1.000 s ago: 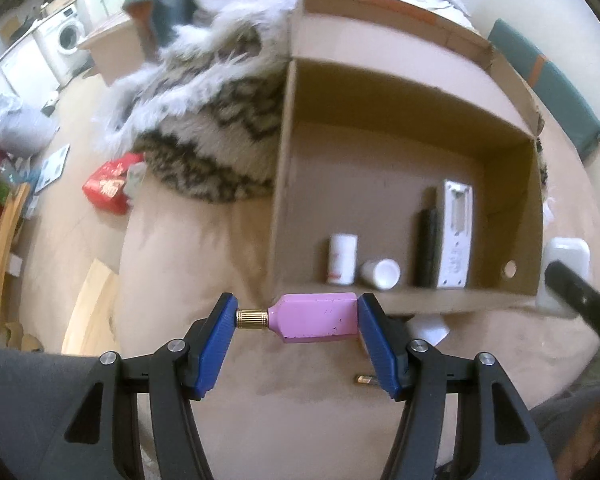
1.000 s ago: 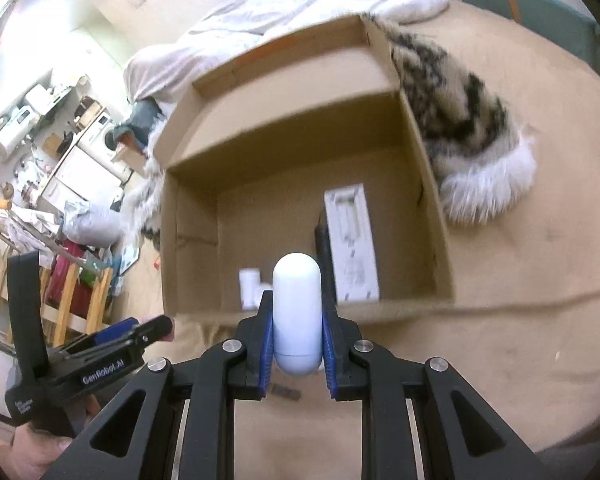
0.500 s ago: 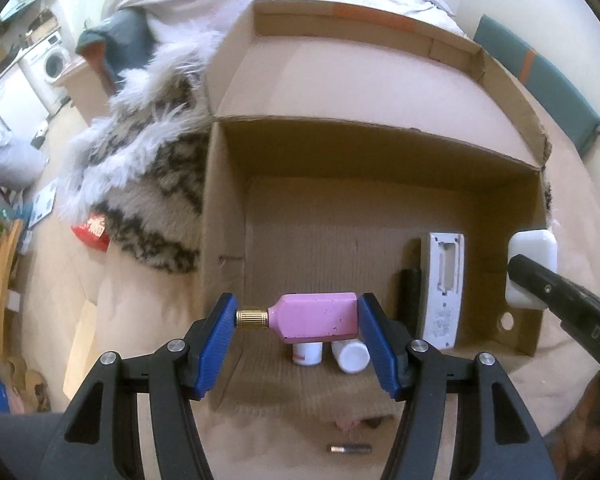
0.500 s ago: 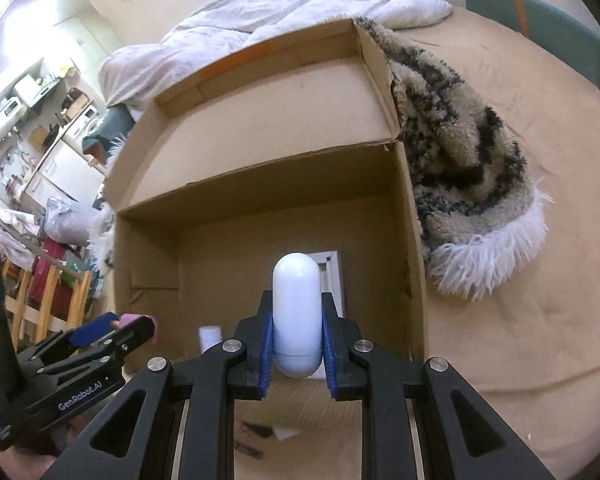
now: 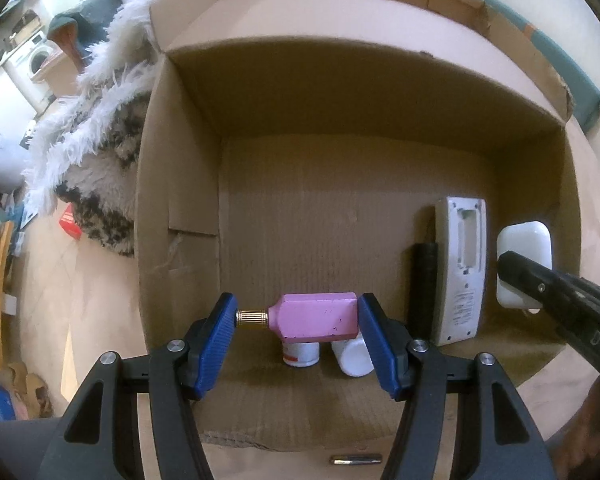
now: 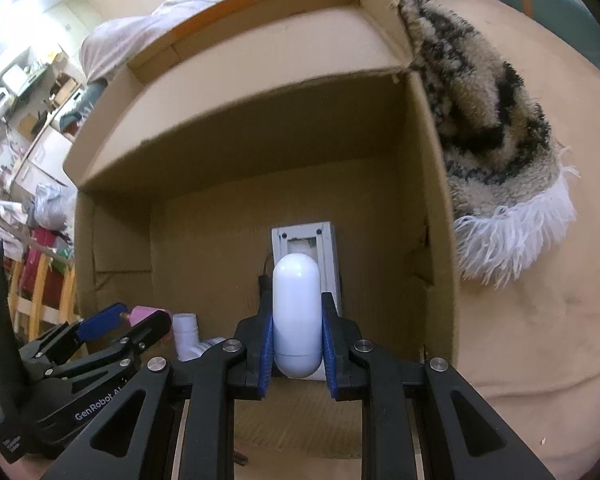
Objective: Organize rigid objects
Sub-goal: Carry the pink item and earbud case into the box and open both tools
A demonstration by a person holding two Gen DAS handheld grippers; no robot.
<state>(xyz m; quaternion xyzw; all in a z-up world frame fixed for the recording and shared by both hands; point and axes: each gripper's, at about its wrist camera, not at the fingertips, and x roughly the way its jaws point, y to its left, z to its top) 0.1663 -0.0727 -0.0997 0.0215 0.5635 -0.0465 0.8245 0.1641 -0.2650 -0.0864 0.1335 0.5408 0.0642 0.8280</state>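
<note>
Four things lie in the box (image 5: pixel 180 184); my left claw (image 5: pixel 296 320) grips the pink bottle (image 5: pixel 316 316), my right claw (image 6: pixel 296 344) the white case (image 6: pixel 296 312), both unplaced, a battery (image 5: pixel 356 459) outside at six o'clock.

Both grippers' fingers (image 5: pixel 216 332) clamped, loaded.

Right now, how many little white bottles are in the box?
2. One white bottle stands under the pink bottle; the other leans just right of it. More may be hidden.

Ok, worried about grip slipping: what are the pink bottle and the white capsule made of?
Pink bottle: looks like matte, scuffed plastic, with a ribbed brass-coloured metal neck. White capsule-shaped case: seemingly smooth, glossy plastic, showing soft highlights. The left gripper and right gripper clamp them with ribbed blue pads.
</note>
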